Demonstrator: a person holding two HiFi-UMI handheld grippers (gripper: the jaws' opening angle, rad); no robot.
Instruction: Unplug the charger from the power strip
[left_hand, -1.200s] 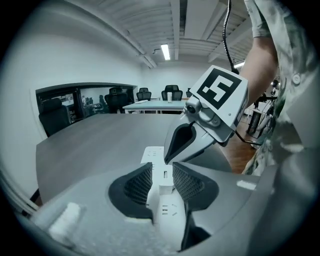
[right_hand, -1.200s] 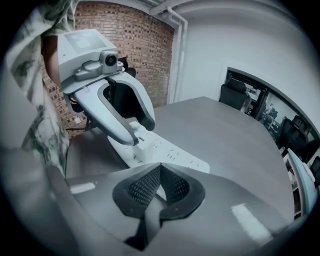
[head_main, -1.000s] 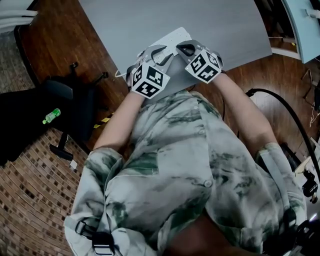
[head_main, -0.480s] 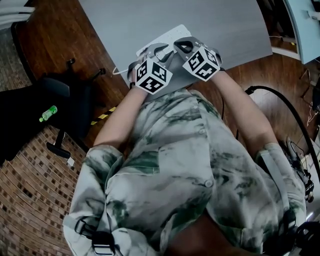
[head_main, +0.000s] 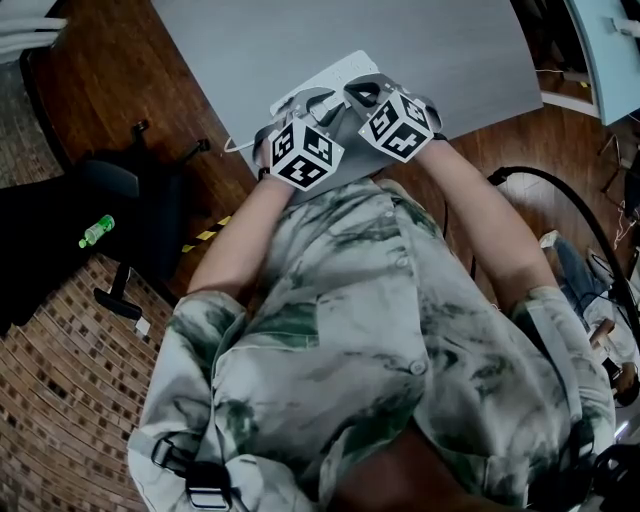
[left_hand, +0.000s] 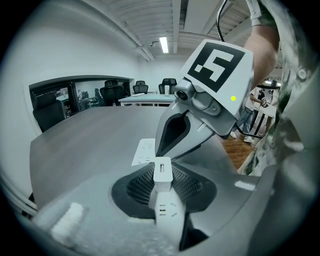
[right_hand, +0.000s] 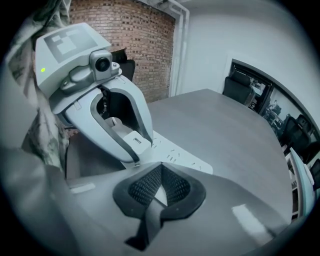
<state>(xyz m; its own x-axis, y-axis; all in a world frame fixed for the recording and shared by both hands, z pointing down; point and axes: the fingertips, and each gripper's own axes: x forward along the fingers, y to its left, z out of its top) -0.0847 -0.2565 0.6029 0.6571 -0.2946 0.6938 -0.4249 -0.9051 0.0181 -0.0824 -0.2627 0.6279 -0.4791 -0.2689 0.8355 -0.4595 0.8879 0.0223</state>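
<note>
Both grippers have stayed almost where they were a moment ago, low over the white power strip (head_main: 338, 70) near the edge of the grey desk (head_main: 420, 50). The left gripper (head_main: 318, 103) has its jaws around the little white charger (left_hand: 162, 172), one on each side. They are closing in, but small gaps show beside the charger. The charger stands plugged into the power strip. The right gripper (head_main: 368, 93) has its jaws pressed together, with the tips down at the power strip just behind the charger.
</note>
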